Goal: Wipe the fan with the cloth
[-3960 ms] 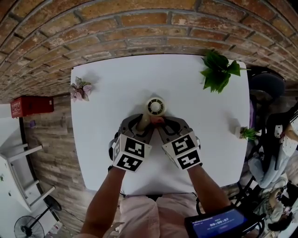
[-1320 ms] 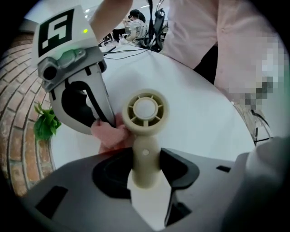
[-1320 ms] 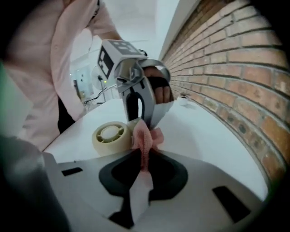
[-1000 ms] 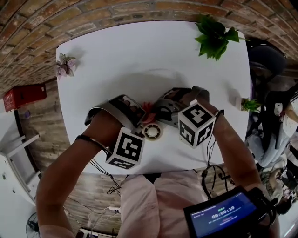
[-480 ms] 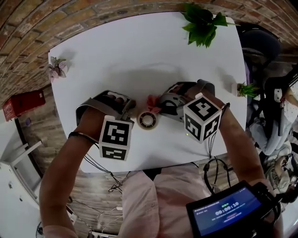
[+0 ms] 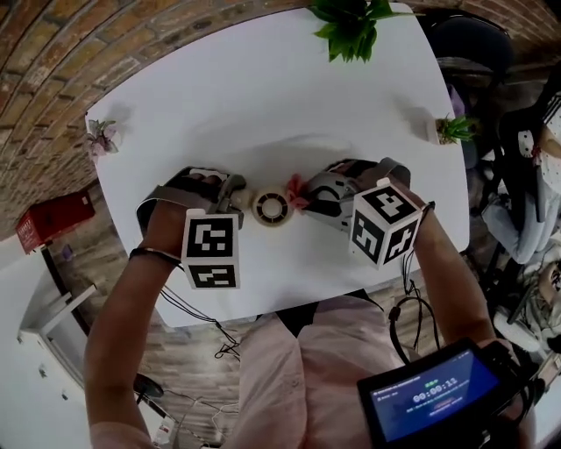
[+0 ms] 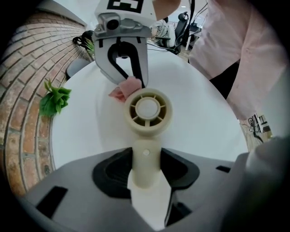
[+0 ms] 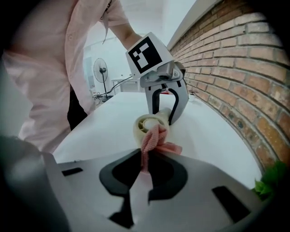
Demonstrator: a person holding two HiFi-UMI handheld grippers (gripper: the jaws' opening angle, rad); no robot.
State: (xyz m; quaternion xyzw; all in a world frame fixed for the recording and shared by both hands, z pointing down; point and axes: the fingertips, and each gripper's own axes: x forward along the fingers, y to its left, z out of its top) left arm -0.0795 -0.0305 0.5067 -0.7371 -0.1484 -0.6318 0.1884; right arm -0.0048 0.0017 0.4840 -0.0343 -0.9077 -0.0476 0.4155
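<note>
A small cream hand fan lies over the white table, its round head facing up. My left gripper is shut on the fan's handle, which sits between its jaws in the left gripper view, with the fan head just beyond. My right gripper is shut on a pink cloth. In the right gripper view the cloth hangs from the jaws and touches the near rim of the fan head. The two grippers face each other across the fan.
A leafy green plant stands at the table's far edge, a small pink-flowered plant at the far left corner, and a small potted green plant at the right edge. A brick wall runs behind the table.
The left gripper has rolled, turning the fan so its handle points left. The right gripper with the cloth has shifted from above the fan head to its right side.
</note>
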